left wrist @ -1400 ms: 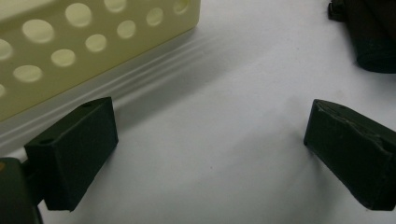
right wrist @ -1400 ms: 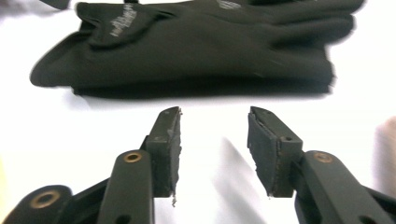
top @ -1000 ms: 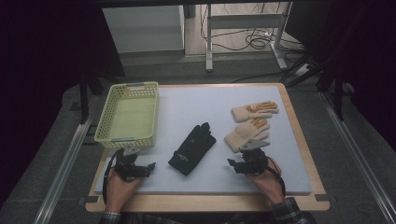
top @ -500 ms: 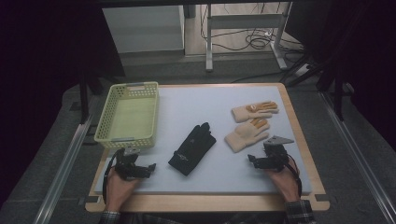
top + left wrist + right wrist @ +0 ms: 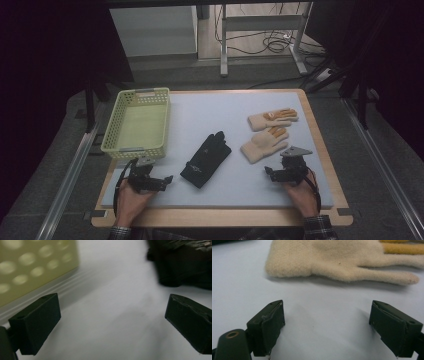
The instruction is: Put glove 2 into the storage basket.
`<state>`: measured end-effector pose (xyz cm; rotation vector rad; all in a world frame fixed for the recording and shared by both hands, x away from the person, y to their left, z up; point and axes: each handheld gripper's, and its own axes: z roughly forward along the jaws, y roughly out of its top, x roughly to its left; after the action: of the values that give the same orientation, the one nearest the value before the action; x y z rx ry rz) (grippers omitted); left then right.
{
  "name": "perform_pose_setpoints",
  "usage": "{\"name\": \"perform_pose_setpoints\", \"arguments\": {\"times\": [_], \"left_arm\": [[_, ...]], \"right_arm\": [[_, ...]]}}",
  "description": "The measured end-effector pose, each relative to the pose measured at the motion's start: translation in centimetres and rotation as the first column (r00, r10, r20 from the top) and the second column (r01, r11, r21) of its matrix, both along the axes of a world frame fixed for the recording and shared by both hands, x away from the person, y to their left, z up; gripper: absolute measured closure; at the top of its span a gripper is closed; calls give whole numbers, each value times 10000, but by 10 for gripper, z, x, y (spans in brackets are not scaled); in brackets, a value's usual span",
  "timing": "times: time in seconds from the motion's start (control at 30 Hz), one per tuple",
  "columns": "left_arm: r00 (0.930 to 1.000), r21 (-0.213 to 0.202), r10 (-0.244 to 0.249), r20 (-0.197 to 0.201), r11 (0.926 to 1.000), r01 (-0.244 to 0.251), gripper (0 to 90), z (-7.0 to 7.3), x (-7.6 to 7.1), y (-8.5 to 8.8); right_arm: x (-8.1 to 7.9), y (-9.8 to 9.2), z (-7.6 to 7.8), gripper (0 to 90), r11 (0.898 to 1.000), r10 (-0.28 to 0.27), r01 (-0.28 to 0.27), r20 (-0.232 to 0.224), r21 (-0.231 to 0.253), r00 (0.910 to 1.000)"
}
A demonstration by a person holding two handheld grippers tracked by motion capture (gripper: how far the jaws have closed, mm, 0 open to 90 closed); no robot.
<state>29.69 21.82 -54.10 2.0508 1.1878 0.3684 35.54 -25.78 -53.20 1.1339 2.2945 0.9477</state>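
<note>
The right claw [image 5: 270, 174] has slid rightward from beside the near cream glove [image 5: 264, 143], its jaws just spreading, nothing between them. Left claw [image 5: 169, 180] sits spread and empty near the basket [image 5: 136, 145], left of the black glove [image 5: 206, 158].

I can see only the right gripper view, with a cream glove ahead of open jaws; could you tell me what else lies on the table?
Observer: A black glove lies mid-table, left of the nearer cream glove.
Operator: Thank you. Is there a second cream glove?
Observer: Yes, a farther cream glove lies just beyond the nearer one, orange fingers pointing right.
Operator: And where might the gloves go?
Observer: Possibly into the yellow-green basket at the table's left; nothing lies in it yet.
Operator: How is the left gripper?
Observer: The left gripper is open over bare mat, between the basket and the black glove.
</note>
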Motion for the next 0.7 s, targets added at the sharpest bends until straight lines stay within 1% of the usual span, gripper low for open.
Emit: {"name": "perform_pose_setpoints", "arguments": {"times": [0.13, 0.2, 0.27, 0.37, 0.4, 0.43, 0.47, 0.6, 0.7], "left_arm": [[9992, -144, -403, -1, 9991, 403, 0, 8, 4, -19], [9983, -152, -575, 57, 9982, 576, 0, 12, 6, -28], [9973, -258, -724, 114, 9970, 727, 0, 17, 10, -38], [9954, -222, -951, 134, 9952, 954, 0, 25, 15, -52], [9938, -120, -1106, 133, 9938, 1107, 0, 28, 18, -62], [9938, -120, -1106, 133, 9938, 1107, 0, 28, 18, -62], [9928, -17, -1191, 91, 9929, 1191, 0, 30, 21, -68], [9911, 6, -1330, -10, 9911, 1330, 0, 32, 29, -83], [9883, 19, -1522, -61, 9884, 1522, 0, 31, 33, -97]], "right_arm": [[-1, 1, 0, 127, 10000, 5, -5, 100, -62, 9999], [-1, 1, 0, 127, 10000, -1, 2, 140, -89, 9999], [-2, 1, 0, 127, 9999, 3, -1, 163, -113, 9999], [-2, 1, 0, 127, 9999, 2, 0, 178, -121, 9998], [-2, 1, 0, 127, 9999, 2, 0, 179, -122, 9998], [-2, 1, 0, 127, 9999, 2, 0, 179, -122, 9998], [-2, 1, 0, 127, 9999, 1, 1, 175, -119, 9998], [-2, 1, 0, 127, 9999, 5, -3, 168, -111, 9999], [-2, 1, 0, 127, 9999, 3, -1, 166, -108, 9999]]}}
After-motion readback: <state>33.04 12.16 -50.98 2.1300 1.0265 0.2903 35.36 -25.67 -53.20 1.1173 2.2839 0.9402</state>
